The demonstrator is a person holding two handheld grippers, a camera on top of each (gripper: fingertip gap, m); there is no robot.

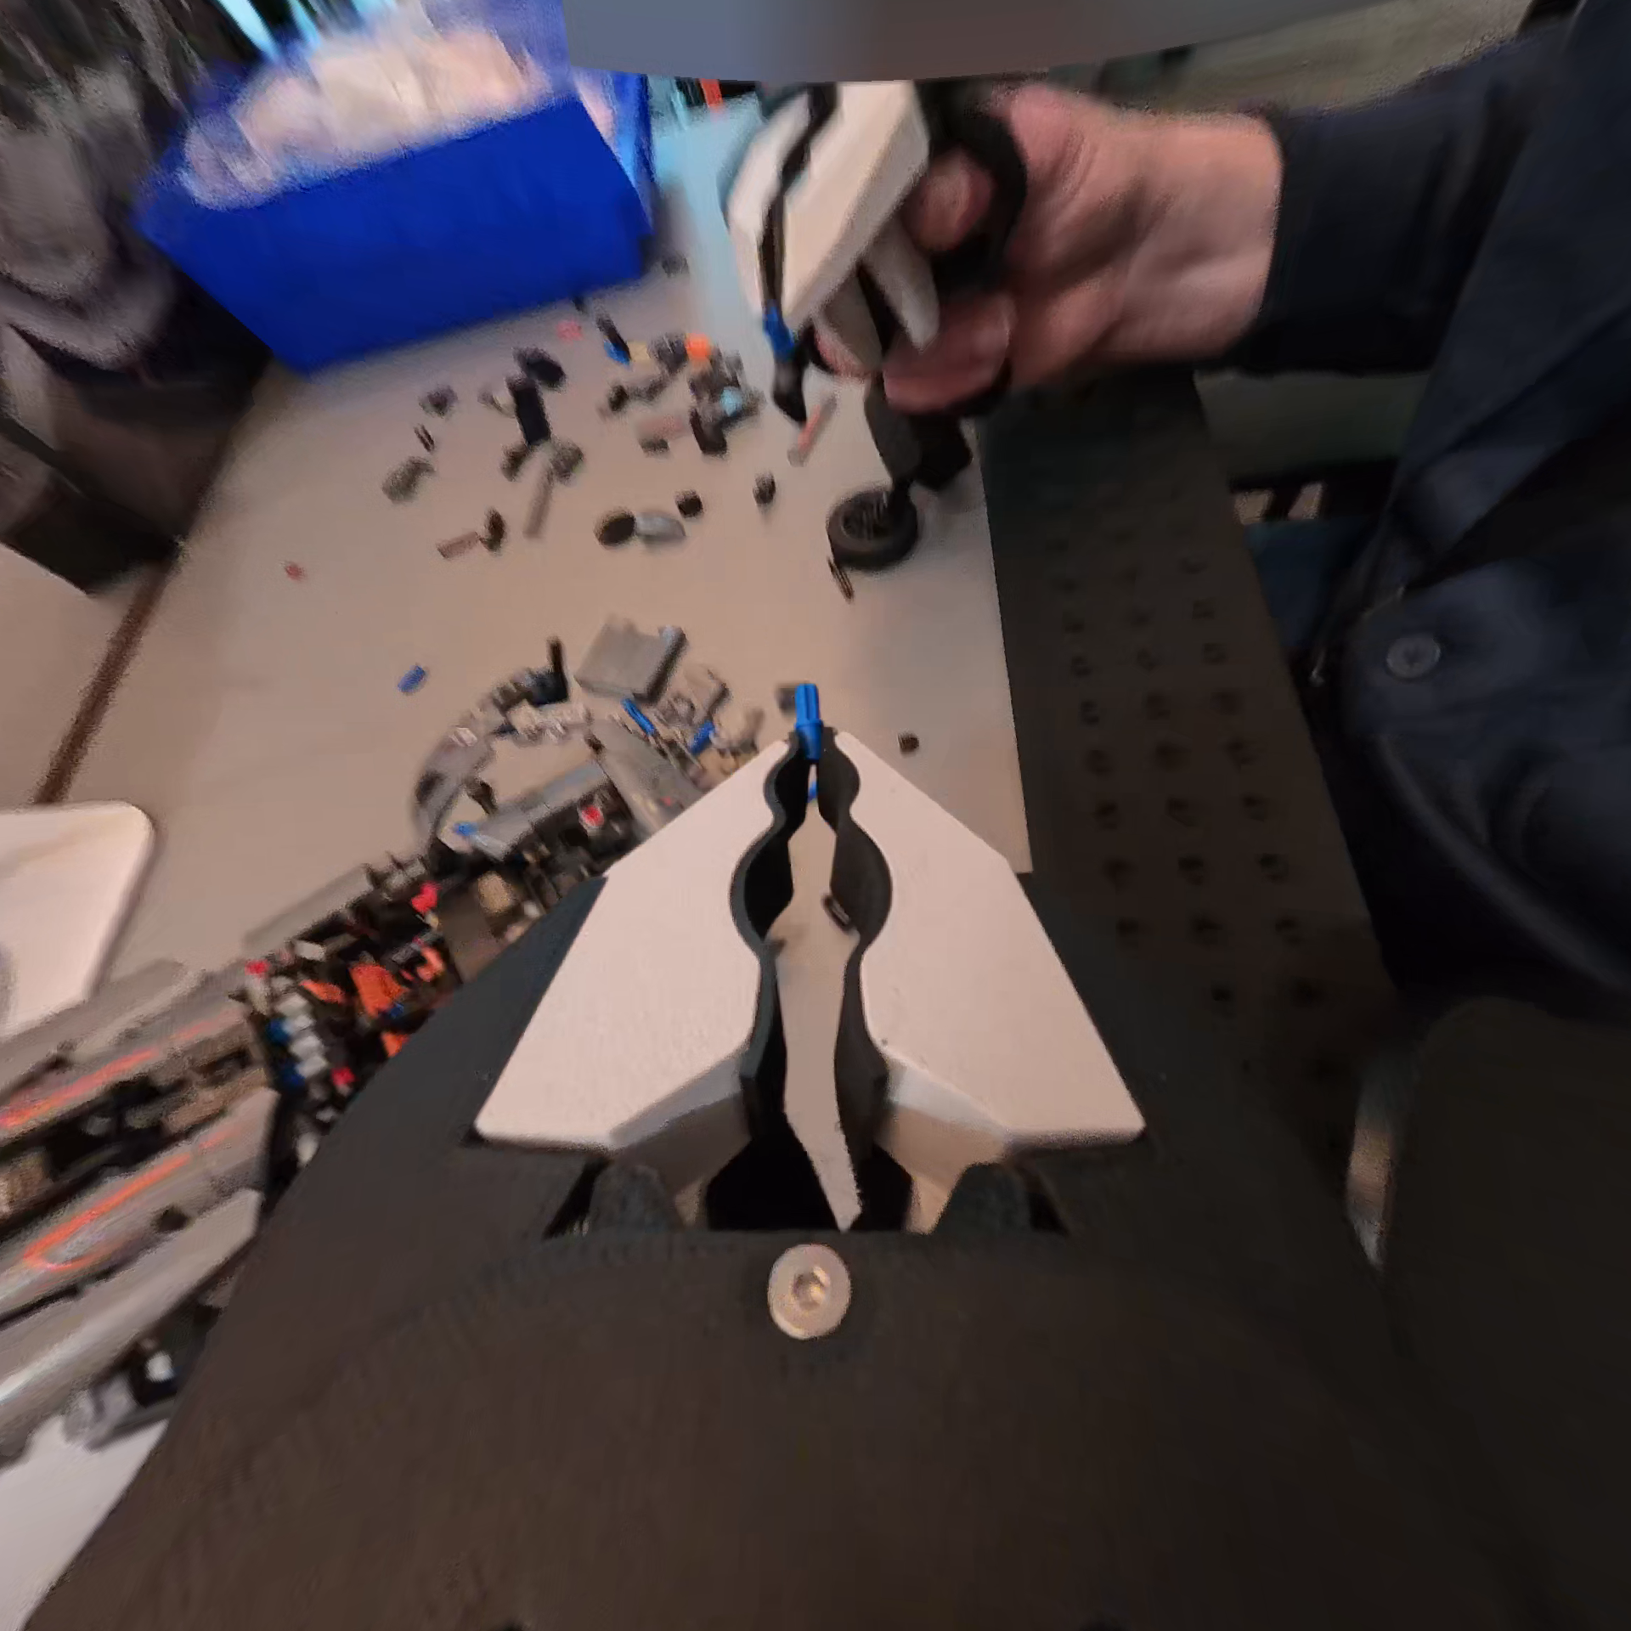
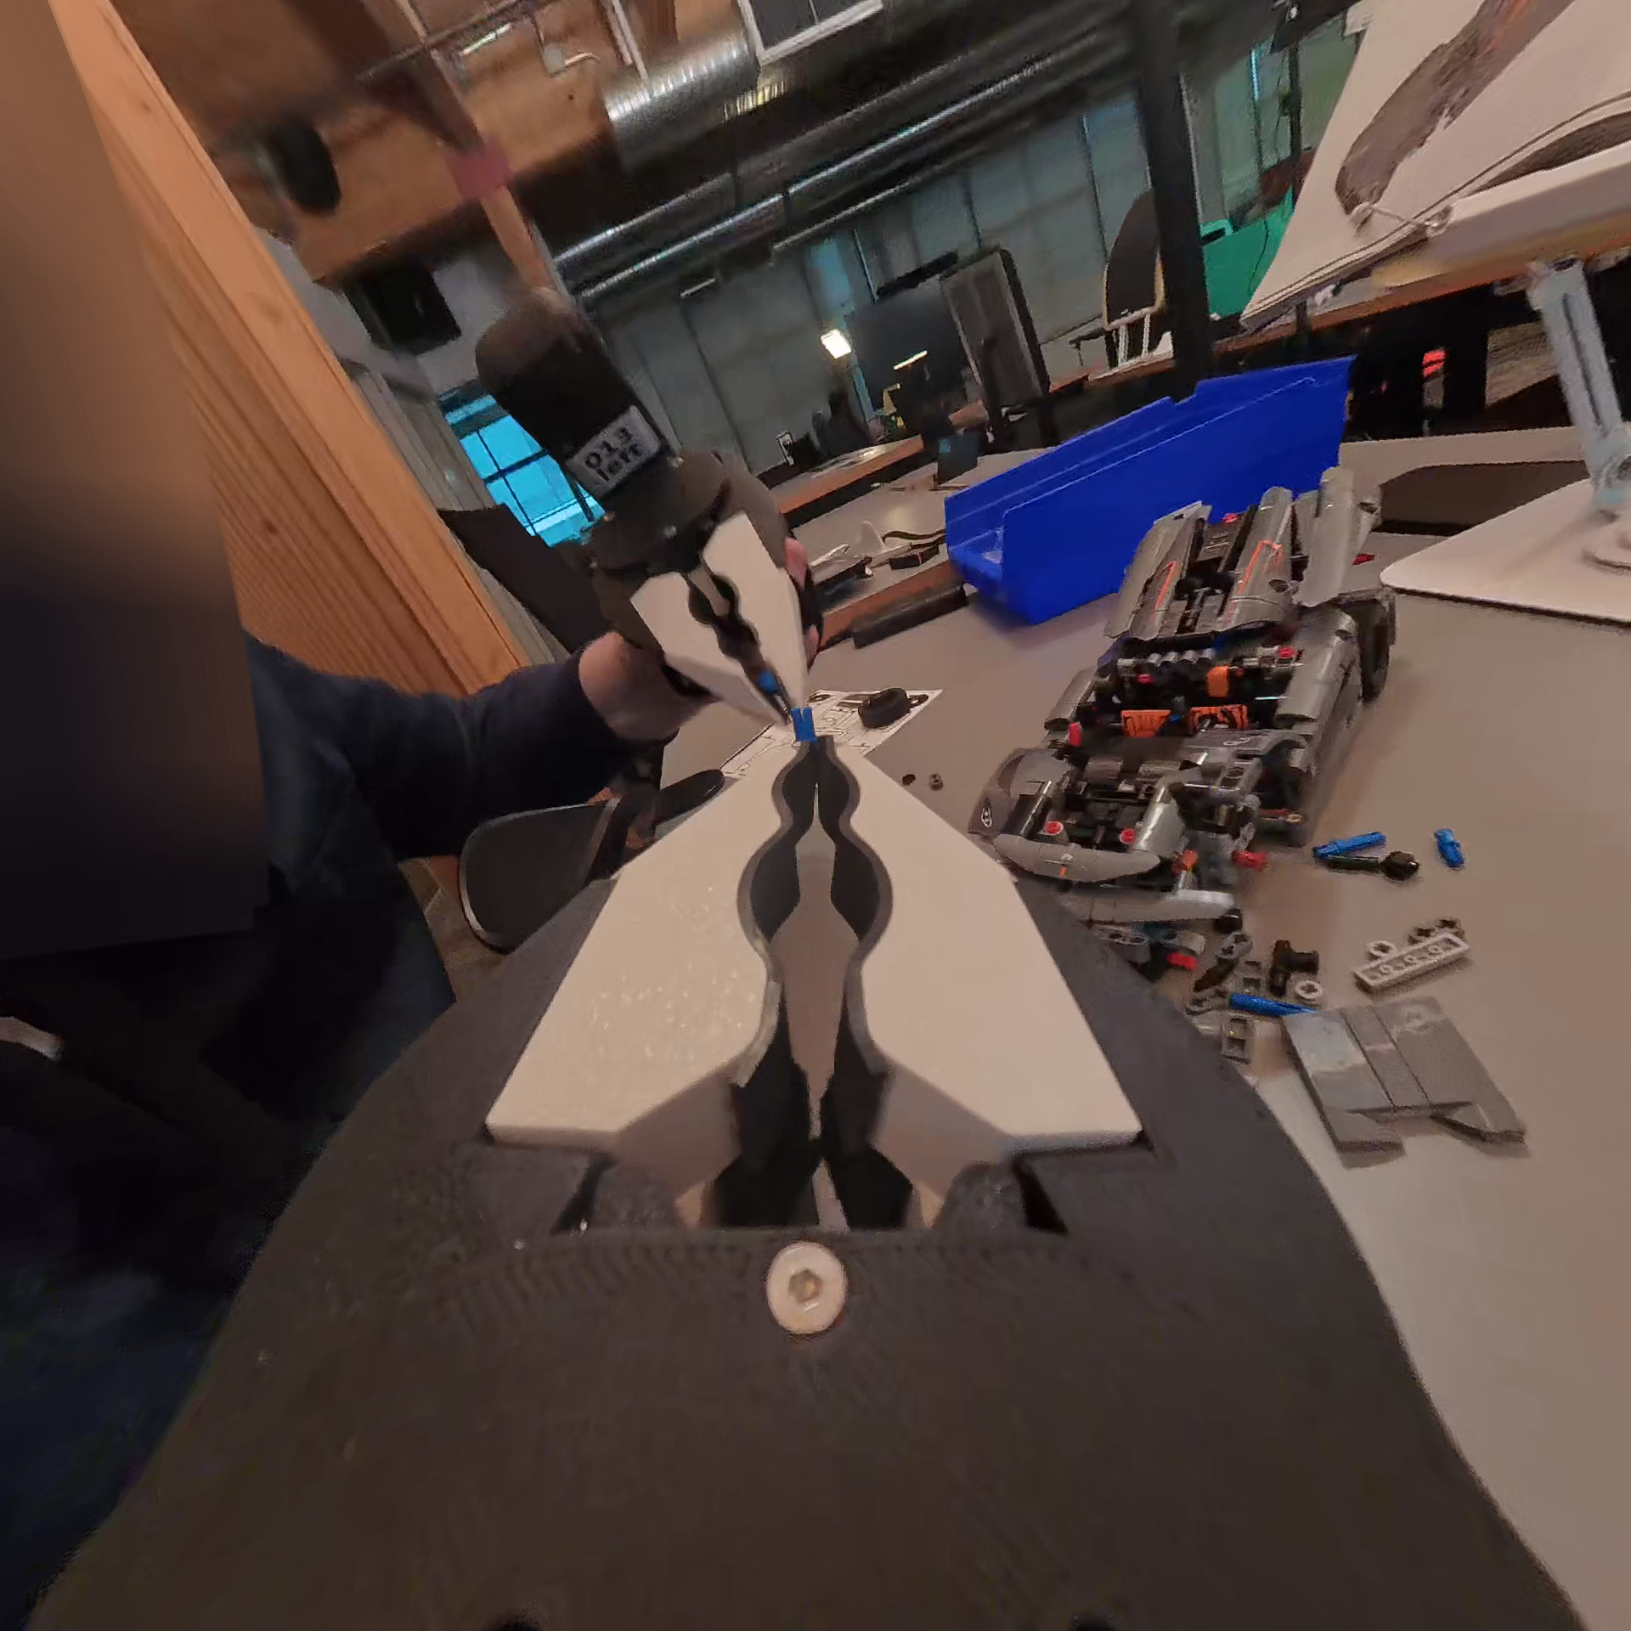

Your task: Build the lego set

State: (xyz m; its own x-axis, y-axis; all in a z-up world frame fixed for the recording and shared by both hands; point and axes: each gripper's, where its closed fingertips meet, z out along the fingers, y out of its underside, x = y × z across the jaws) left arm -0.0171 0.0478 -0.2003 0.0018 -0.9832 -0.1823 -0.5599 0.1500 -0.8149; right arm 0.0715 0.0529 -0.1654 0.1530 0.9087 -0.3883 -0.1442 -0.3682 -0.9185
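Observation:
My left gripper [image 1: 808, 746] is shut on a small blue pin [image 1: 806, 715] that sticks out past its tips. My right gripper [image 2: 805, 748] is shut on another blue pin [image 2: 803, 724]. In the left wrist view the right gripper [image 1: 785, 353] is held by a hand at the top, with a blue pin [image 1: 777, 331] and a black piece [image 1: 788, 388] at its tips. In the right wrist view the left gripper [image 2: 777, 693] points its tips close to my right gripper's pin. The grey, black and orange lego car [image 2: 1236, 706] lies on the table to the right; it is blurred in the left wrist view [image 1: 353, 980].
Loose lego pieces [image 1: 618, 424] are scattered on the grey table [image 1: 265, 671], with a black wheel [image 1: 874, 527]. A blue bin [image 2: 1147, 512] stands behind the car. Grey panels [image 2: 1403, 1077] and blue pins [image 2: 1346, 843] lie nearby. A booklet on a stand [image 2: 1456, 132] is at the right. Left tips to right tips: about 11 centimeters. My right gripper's tips are some 15 centimeters from the black wheel [image 1: 874, 527].

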